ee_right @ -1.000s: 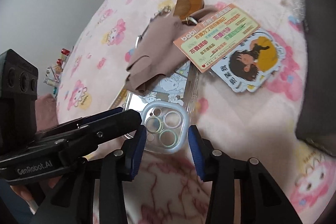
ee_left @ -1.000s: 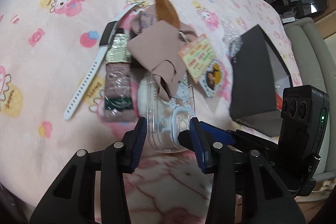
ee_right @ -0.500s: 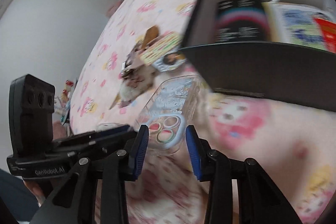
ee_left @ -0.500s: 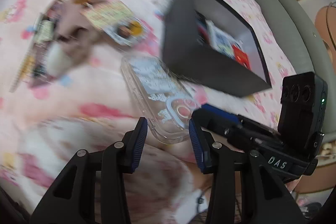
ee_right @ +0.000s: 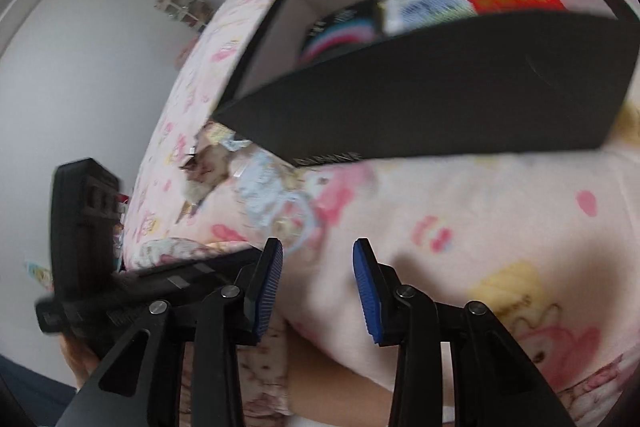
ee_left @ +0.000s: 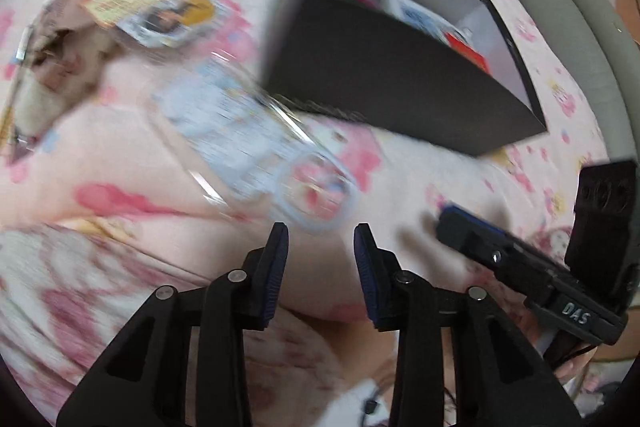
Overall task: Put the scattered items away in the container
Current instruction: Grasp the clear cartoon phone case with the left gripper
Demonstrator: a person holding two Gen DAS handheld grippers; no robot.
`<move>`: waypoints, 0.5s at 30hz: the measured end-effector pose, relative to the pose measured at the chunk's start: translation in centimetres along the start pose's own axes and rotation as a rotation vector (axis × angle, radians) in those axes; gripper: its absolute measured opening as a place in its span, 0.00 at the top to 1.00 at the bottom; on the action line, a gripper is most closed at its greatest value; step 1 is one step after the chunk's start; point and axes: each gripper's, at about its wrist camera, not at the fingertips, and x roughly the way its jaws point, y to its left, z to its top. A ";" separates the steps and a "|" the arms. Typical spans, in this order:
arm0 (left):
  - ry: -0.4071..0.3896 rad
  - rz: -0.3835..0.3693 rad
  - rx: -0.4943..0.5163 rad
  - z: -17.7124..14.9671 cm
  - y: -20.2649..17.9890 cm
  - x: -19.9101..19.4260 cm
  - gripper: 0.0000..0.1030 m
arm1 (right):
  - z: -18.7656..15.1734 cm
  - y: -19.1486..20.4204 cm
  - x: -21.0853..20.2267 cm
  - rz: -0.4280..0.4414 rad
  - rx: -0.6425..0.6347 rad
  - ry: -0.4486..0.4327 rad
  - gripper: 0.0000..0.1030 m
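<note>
The black box's [ee_left: 392, 83] near wall stands across the upper right, its top open. Bare pink blanket [ee_left: 420, 187] lies free below it. The clear phone case [ee_left: 248, 147] and scattered pile [ee_left: 80, 39] crowd the left.

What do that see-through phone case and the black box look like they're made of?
Phone case: probably clear glossy plastic; the blanket's pattern shows through it and its edges glint. Black box: likely matte cardboard, with thin flat walls, a dull surface and a pale inside.

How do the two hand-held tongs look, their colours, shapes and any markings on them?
Both tongs are matte black plastic with two angled fingers, silver rivets and ribbed blue pads. The left tongs and the right tongs each carry a black boxy camera block. The right unit's body shows white letters "DAS" in the left wrist view. The left one's marking is too blurred to read.
</note>
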 end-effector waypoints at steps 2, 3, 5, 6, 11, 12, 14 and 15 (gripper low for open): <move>-0.035 0.046 -0.021 0.6 1.3 -0.6 0.62 | -0.2 -0.5 1.1 -0.009 0.015 0.033 0.67; -0.050 0.059 -0.037 0.9 2.0 -0.8 0.59 | -0.3 -0.5 1.6 -0.008 0.016 0.052 0.66; -0.070 0.054 -0.075 1.6 3.4 -1.0 0.55 | -0.6 -0.3 2.7 -0.009 0.005 0.085 0.61; -0.072 0.044 -0.086 1.9 3.8 -0.9 0.53 | -0.7 0.0 3.3 -0.009 -0.003 0.096 0.60; -0.126 0.078 -0.116 4.4 5.6 -0.7 0.53 | -0.7 0.7 4.7 0.029 0.025 0.092 0.59; -0.138 0.087 -0.114 5.2 5.8 -0.7 0.53 | -0.7 1.0 5.1 0.043 0.024 0.096 0.59; -0.148 0.132 -0.113 7.0 6.5 -0.3 0.53 | -0.9 1.5 5.8 0.051 0.006 0.110 0.59; -0.145 0.148 -0.114 7.8 6.8 0.2 0.53 | -1.0 1.7 6.4 0.045 -0.002 0.119 0.59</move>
